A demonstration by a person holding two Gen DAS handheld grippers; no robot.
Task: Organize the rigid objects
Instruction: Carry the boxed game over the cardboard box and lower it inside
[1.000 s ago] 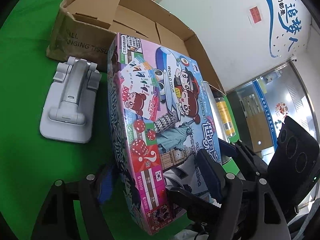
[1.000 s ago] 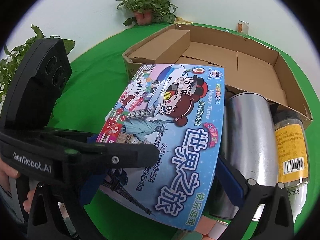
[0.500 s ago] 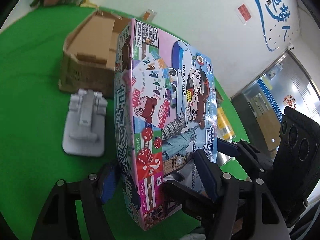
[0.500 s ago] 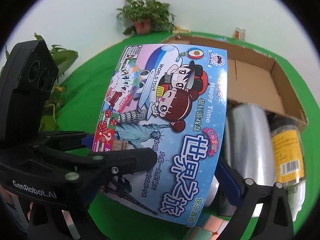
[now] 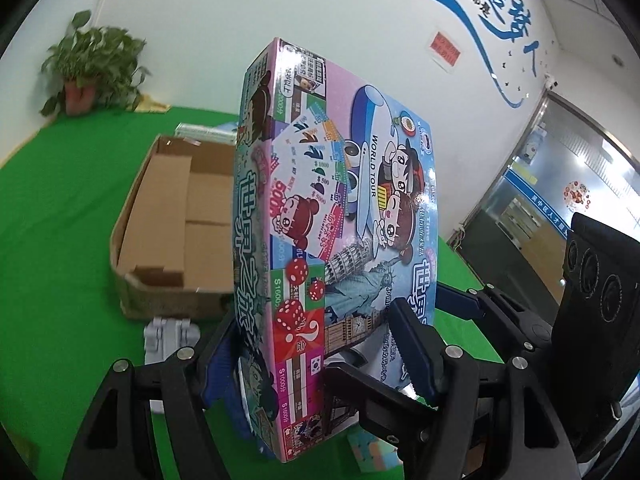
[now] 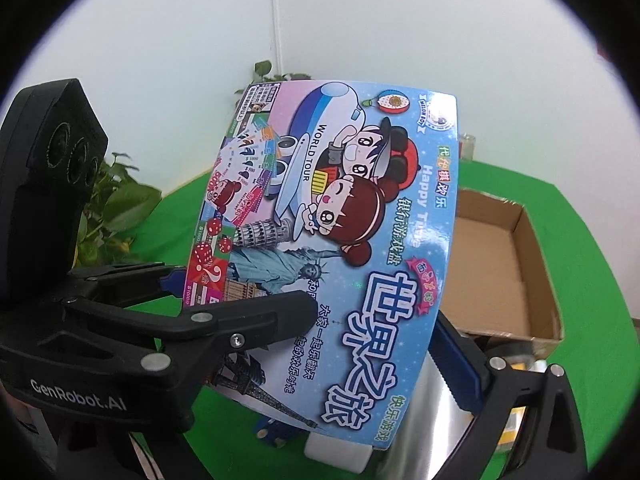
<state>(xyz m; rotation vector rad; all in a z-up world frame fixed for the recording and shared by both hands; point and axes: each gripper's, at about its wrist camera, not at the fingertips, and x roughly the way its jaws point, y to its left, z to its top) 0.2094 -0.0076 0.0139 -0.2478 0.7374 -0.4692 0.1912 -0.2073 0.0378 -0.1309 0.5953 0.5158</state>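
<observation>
Upright between both clamping grippers, left [image 5: 320, 364] and right [image 6: 372, 344]: colourful board-game box [image 5: 340, 216], cardboard carton [image 5: 180, 220] beyond.

Green table [image 5: 60, 216] carrying a box and smaller things

An open cardboard box [image 5: 176, 216] is sitting on the green cloth, a grey stand [image 5: 168, 336] is lying just in front of it, a pastel cube [image 5: 372, 448] is resting near the edge, and a potted plant [image 5: 90, 68] is standing at the far corner.

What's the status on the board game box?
Left gripper and right gripper both clamped on board game box. Box tilted upright, off the table. Open cardboard box beyond, path unobstructed.
</observation>
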